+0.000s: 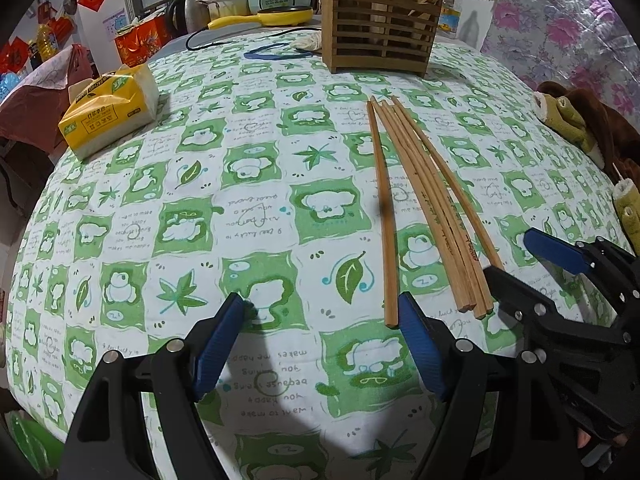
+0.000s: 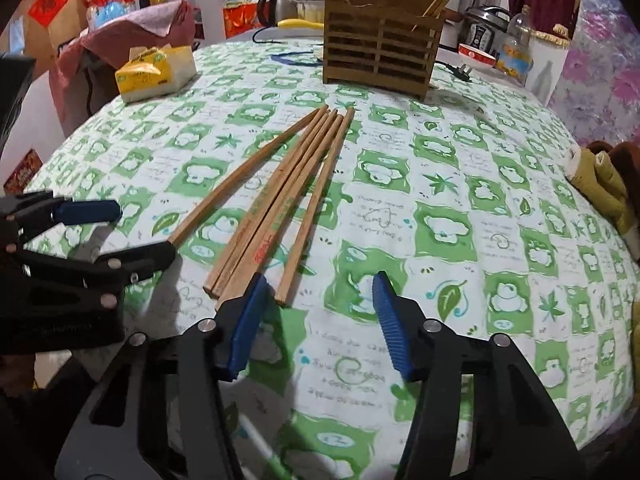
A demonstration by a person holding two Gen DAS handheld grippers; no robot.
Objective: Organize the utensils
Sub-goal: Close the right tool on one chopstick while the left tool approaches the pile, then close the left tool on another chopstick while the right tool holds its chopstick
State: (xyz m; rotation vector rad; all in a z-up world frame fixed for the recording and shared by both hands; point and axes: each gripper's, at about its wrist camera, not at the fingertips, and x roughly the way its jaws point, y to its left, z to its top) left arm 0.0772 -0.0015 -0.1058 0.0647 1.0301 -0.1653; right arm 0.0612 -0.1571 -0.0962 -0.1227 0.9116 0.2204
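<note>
Here both tools gape beside loose chopsticks

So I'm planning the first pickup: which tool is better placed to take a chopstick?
Probably the right tool: the rightmost chopstick's near end lies inside its open gap. The left tool has only cloth between its pads.

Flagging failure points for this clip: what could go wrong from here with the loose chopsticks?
The chopsticks lie bunched, ends nearly touching, so the open right claw may pinch several or knock neighbours askew. The left claw sits close beside it; they could collide. The wooden holder stands far back, a long carry.
</note>
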